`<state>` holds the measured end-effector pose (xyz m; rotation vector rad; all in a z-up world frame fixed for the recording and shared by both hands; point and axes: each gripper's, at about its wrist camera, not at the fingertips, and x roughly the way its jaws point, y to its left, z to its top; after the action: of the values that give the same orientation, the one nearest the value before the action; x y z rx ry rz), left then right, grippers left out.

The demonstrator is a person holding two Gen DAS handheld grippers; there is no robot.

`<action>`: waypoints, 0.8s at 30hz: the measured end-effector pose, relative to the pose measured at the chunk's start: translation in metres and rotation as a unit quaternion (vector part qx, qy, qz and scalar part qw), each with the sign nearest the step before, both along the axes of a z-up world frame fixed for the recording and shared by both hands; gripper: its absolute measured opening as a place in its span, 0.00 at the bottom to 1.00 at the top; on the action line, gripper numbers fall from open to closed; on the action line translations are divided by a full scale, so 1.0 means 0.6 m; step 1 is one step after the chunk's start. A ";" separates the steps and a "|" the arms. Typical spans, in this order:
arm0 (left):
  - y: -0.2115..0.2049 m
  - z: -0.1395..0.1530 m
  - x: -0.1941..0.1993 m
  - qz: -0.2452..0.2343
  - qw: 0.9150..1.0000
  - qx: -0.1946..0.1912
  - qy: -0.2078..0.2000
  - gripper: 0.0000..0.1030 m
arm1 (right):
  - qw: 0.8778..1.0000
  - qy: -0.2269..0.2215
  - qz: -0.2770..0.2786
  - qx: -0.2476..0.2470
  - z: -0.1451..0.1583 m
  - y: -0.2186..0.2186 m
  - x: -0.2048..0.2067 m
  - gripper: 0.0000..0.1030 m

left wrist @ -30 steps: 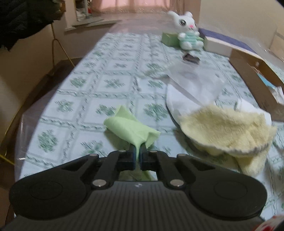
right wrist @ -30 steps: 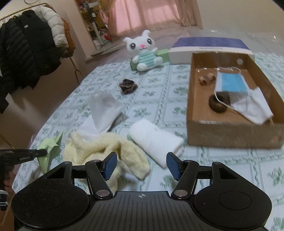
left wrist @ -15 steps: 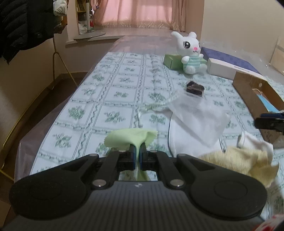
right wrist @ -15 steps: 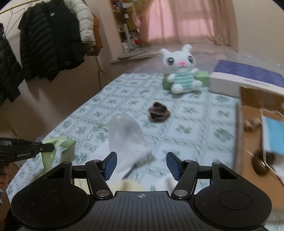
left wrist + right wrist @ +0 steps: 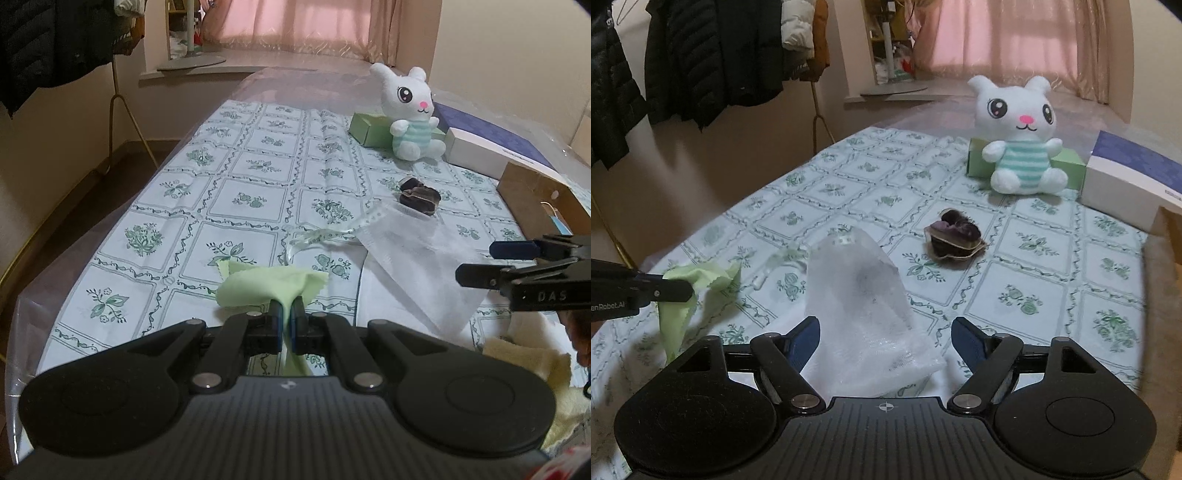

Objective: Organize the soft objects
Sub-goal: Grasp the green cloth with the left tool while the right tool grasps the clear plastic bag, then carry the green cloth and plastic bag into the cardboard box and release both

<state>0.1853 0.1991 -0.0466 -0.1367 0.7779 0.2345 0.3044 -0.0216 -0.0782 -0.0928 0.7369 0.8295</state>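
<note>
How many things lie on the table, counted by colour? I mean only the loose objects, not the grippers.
Green: 2, cloth and small box
White: 3, mesh bag, rabbit, blue-topped box
Brown: 2, scrunchie, cardboard box
Yellow: 1, towel
Total: 8

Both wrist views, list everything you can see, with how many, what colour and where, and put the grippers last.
Green cloth: one, pale green, pinched in the left gripper.
Mesh bag: one, see-through white, on the table near edge.
Plush rabbit: one, white with striped teal top, far end.
Green box: one, behind the rabbit.
Scrunchie: one, dark brown, mid-table.
Blue-topped box: one, white sides, beside the rabbit.
Cardboard box: one, brown, right edge.
Yellow towel: one, near right.
Coats: several, mostly black, hanging left.
Left gripper: shut on the cloth.
Right gripper: jaws opening, gripping nothing.
</note>
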 end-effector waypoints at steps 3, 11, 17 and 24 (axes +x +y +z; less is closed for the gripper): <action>0.001 -0.006 0.004 0.001 1.000 -0.004 0.004 0.04 | 1.000 -0.013 0.014 -0.010 -0.006 0.008 -0.008 0.67; -0.004 -0.006 0.000 0.002 1.000 -0.002 0.006 0.04 | 0.998 -0.044 0.040 -0.032 0.000 0.010 -0.039 0.02; -0.006 0.013 -0.013 0.003 1.000 0.006 -0.004 0.04 | 0.998 -0.062 0.010 0.014 0.050 -0.035 -0.058 0.01; -0.019 0.050 -0.034 -0.003 1.000 0.015 -0.026 0.04 | 0.996 -0.067 -0.045 0.044 0.105 -0.117 -0.078 0.01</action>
<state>0.1647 0.1875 -0.0168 -0.1117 0.7230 0.2371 0.2579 -0.0919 -0.0151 -0.0361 0.5736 0.7597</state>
